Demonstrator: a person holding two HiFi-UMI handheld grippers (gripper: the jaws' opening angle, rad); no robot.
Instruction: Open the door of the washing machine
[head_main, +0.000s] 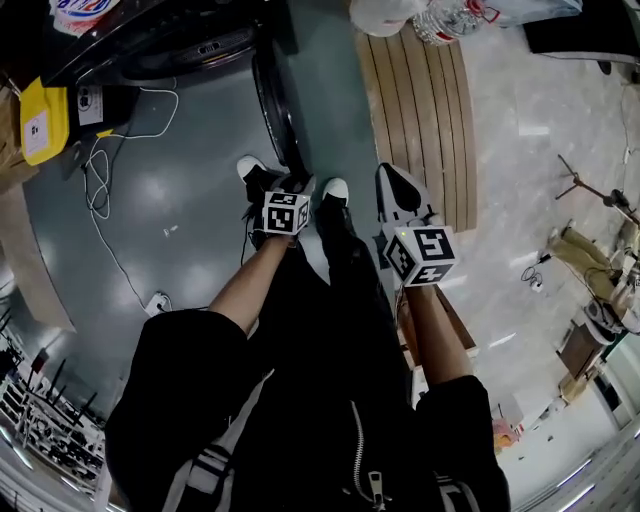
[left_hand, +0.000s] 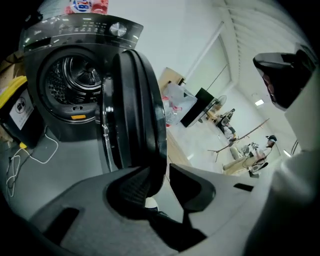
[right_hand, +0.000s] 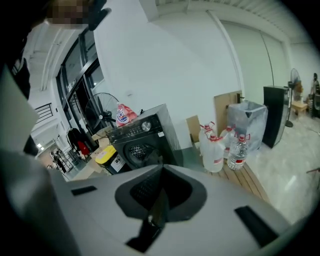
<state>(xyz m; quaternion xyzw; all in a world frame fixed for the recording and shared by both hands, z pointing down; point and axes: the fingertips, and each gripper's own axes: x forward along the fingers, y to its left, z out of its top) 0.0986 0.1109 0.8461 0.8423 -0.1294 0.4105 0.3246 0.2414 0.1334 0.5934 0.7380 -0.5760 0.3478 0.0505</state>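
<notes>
Left gripper (left_hand: 162, 180): jaws apart at a moderate gap, nothing clamped. The door (left_hand: 135, 100) of the washing machine (left_hand: 60, 120) is already swung out and shows edge-on in the left gripper view. Its lower rim comes down right at the left jaw's tip, just ahead of the gap. Can't tell if the rim touches that pad, and the right jaw is clear of it. Drum (left_hand: 75, 80) is exposed, to the left of the door and further away.

In the head view the left gripper sits just at the near end of the door's edge, and the machine is at far left.

Right gripper (right_hand: 161, 192): jaws closed together, empty. It sits to the right of the left one, well apart from the door. In its own view the machine is far off, straight beyond the jaws.

Other stuff:
- yellow bin (left_hand: 12, 107) beside the machine on its left
- white cable (head_main: 100, 190) looped on the grey floor in front of it
- red-and-white bag (right_hand: 125, 115) on top of the machine
- water bottles (right_hand: 215, 150) on a wooden platform (head_main: 420, 110) to the machine's right
</notes>
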